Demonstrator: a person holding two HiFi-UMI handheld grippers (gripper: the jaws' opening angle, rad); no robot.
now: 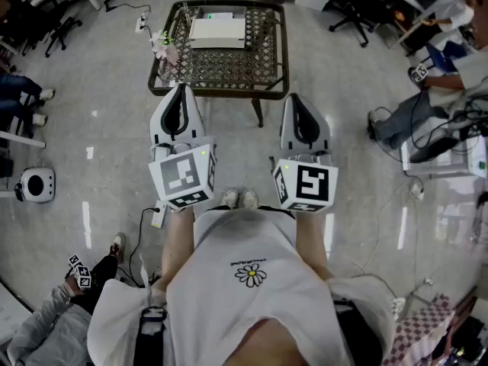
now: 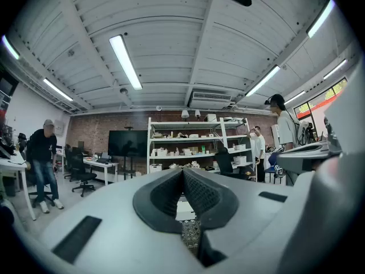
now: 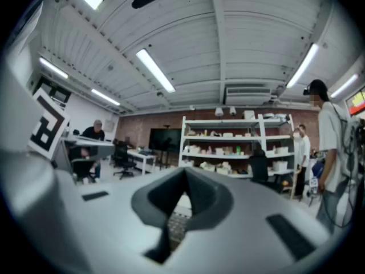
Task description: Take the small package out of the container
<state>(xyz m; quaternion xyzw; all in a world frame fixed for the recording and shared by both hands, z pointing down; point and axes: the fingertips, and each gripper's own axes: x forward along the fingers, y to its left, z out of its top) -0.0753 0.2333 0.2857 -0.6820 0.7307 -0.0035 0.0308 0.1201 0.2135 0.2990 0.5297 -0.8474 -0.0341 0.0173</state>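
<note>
A white box-like container rests on a low table with a wire-mesh top, ahead of the person. I cannot make out a small package in it. My left gripper is held in the air short of the table's near edge, its jaws closed together with nothing between them. My right gripper hangs level beside it, also shut and empty. In the left gripper view the left gripper has its tips touching, and a patch of mesh and white container shows below them. In the right gripper view the right gripper looks the same.
A small pink and green object stands on the table's left corner. A seated person is at lower left, another person at right beside cables. A white round device sits on the floor at left. Shelves line the far wall.
</note>
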